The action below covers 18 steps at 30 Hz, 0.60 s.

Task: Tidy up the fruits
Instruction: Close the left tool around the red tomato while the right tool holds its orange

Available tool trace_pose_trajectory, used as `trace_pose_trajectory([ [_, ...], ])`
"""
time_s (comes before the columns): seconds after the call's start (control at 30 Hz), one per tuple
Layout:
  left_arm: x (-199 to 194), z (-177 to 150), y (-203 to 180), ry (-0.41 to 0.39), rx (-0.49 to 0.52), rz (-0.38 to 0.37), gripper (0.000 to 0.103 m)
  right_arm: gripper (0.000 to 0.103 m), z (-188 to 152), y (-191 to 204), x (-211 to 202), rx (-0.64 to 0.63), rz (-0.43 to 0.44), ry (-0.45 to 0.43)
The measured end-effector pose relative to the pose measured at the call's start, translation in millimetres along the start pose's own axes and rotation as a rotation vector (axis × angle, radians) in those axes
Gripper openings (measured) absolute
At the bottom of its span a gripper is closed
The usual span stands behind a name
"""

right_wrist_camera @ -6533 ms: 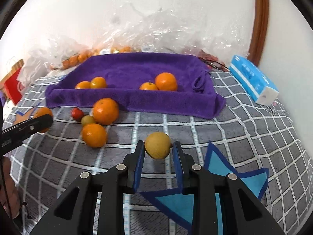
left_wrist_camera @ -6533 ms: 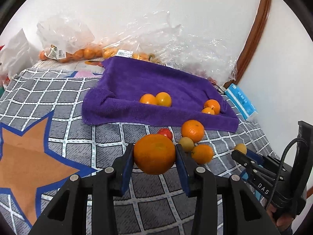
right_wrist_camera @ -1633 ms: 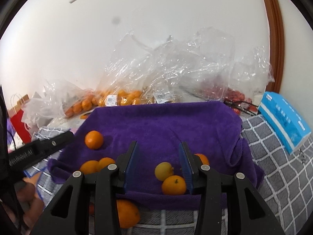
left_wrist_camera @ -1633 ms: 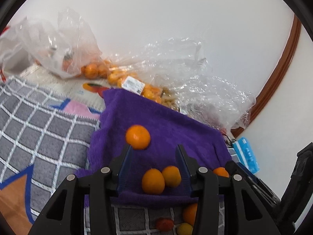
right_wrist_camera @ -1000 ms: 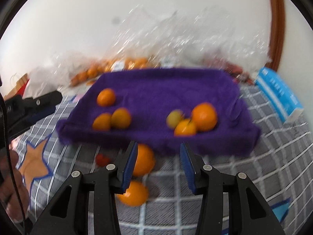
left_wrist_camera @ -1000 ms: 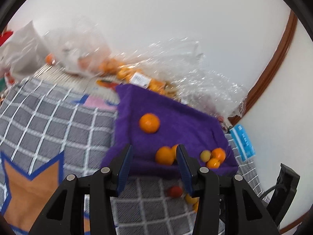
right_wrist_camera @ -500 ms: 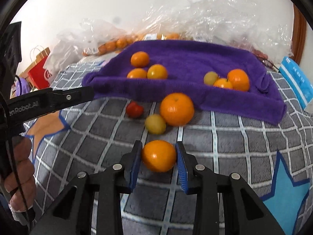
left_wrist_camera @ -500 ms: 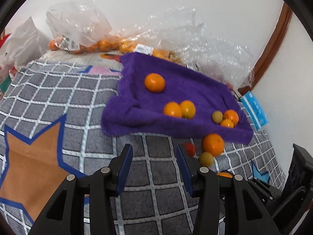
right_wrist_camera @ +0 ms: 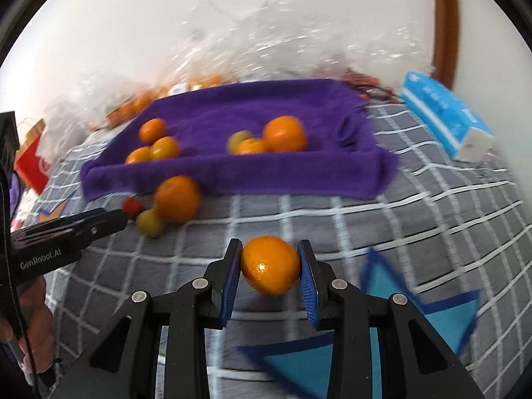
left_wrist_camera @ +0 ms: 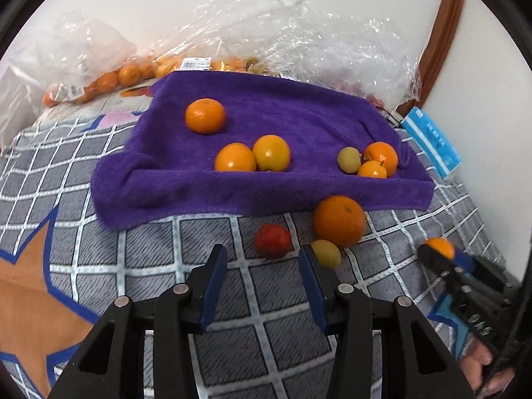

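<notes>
Right wrist view: the right gripper point(right_wrist_camera: 270, 271) is clenched on a mandarin point(right_wrist_camera: 270, 265), both blue pads pressed to its sides, holding it above the grey checked blanket point(right_wrist_camera: 332, 226). The picture is motion-blurred.
Left wrist view: the left gripper point(left_wrist_camera: 262, 276) is released, jaws spread wide with nothing between them, low over the blanket.
Purple towel point(left_wrist_camera: 282, 113): spread on the blanket near the wall, its front edge rolled up into a low ridge.
Fruit on the towel: one orange point(left_wrist_camera: 205, 115) sits alone toward the back left; two oranges point(left_wrist_camera: 252, 157) touch each other near the front ridge; at the right, a small yellow-green fruit point(left_wrist_camera: 348, 160) touches two more oranges point(left_wrist_camera: 379, 161).
Fruit on the blanket: a large orange point(left_wrist_camera: 339, 221) lies just in front of the towel edge, with a small yellow fruit point(left_wrist_camera: 326, 253) touching it and a red tomato point(left_wrist_camera: 272, 240) just beside, to the left. All three are close ahead of the left gripper's right finger.
Held mandarin from the left view: its top point(left_wrist_camera: 440, 247) shows above the right gripper's finger at the far right, apart from the loose fruit.
Background: clear plastic bags point(left_wrist_camera: 299, 26) holding more oranges lie against the white wall, and a blue tissue pack point(right_wrist_camera: 445, 116) rests to the towel's right.
</notes>
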<state>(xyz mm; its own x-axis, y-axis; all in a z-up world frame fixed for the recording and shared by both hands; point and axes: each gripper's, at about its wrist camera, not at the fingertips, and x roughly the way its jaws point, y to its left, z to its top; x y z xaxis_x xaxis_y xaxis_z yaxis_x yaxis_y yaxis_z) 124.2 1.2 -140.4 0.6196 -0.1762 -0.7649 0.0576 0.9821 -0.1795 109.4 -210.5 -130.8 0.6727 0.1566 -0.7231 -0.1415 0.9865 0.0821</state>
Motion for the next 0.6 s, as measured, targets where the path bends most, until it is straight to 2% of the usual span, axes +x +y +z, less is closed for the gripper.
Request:
trace_pose_trajectory([
  [0.17,9,5,-3,0.004,-0.010,-0.020,0.032,0.034,3,-5,-5,0.005,0.025,-0.025],
  [0.23,10,4,-5,-0.010,0.015,-0.003,0.024,0.034,6,-4,-2,0.011,0.029,-0.018],
  [0.37,4,2,-2,-0.014,0.007,0.000,0.024,0.034,14,4,1,0.011,0.046,-0.011],
  [0.47,-6,-2,4,-0.034,0.005,0.037,0.024,0.034,20,10,3,0.021,0.076,-0.026],
  [0.6,-16,-11,17,-0.054,-0.020,0.062,0.024,0.034,9,20,14,0.023,0.083,-0.019],
])
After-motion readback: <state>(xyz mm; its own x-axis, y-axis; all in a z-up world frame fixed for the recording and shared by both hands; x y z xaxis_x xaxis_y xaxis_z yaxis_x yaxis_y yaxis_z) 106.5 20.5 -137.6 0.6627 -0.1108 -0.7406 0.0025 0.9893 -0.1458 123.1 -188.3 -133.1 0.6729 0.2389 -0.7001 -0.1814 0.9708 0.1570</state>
